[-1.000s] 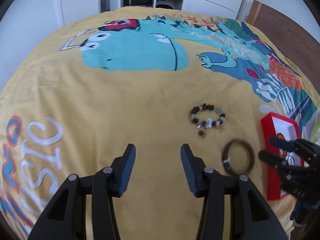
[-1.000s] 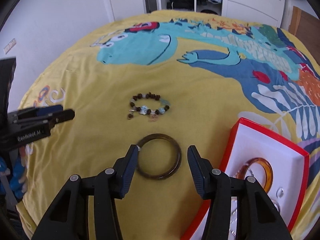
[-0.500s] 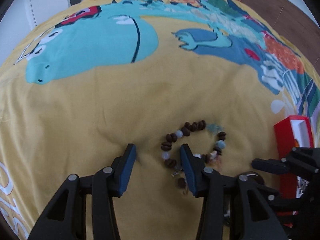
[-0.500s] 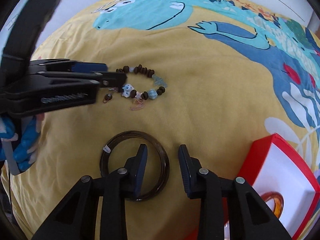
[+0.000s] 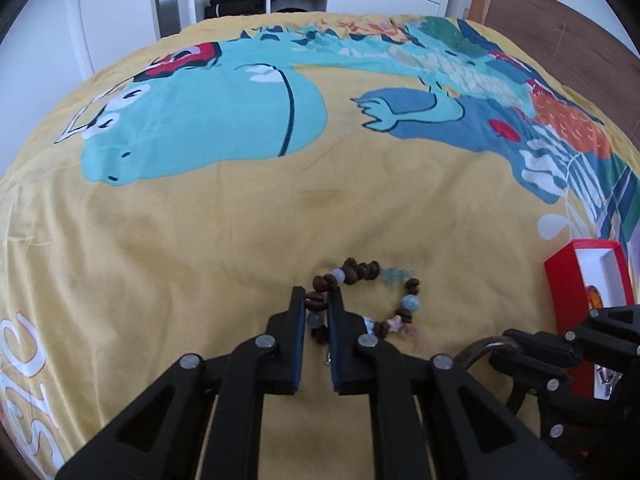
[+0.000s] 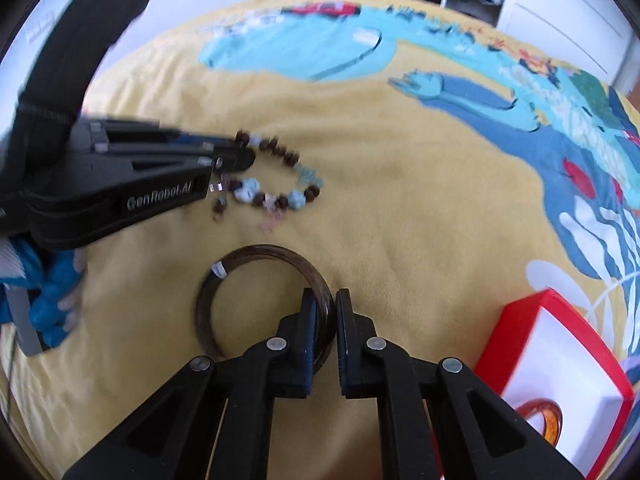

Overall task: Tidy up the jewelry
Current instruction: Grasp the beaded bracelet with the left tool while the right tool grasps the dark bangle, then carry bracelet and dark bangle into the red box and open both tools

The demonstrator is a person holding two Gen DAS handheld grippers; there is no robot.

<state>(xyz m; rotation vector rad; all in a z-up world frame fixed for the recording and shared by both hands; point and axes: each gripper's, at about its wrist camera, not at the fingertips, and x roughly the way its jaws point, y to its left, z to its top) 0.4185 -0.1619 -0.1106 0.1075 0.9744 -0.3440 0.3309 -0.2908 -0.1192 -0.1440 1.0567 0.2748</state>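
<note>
A beaded bracelet (image 5: 372, 280) of brown and pale blue beads lies on the yellow bedspread. My left gripper (image 5: 318, 304) is shut on its left side; it also shows in the right wrist view (image 6: 232, 152) beside the beaded bracelet (image 6: 280, 188). A dark brown bangle (image 6: 240, 280) lies nearer. My right gripper (image 6: 326, 308) is shut on the bangle's right rim, and shows in the left wrist view (image 5: 508, 340) with the bangle (image 5: 476, 350) partly hidden. A red jewelry box (image 6: 556, 364) with white lining holds an amber bangle (image 6: 540, 420).
The red box also stands at the right in the left wrist view (image 5: 580, 284). The yellow bedspread (image 5: 200, 240) with a cartoon dinosaur print covers the whole bed. A wardrobe and white doors stand behind the bed; a wooden panel (image 5: 560, 32) is at the right.
Both grippers moved down and forward onto the bed. The left closed on the beaded bracelet, the right closed on the brown bangle's rim.
</note>
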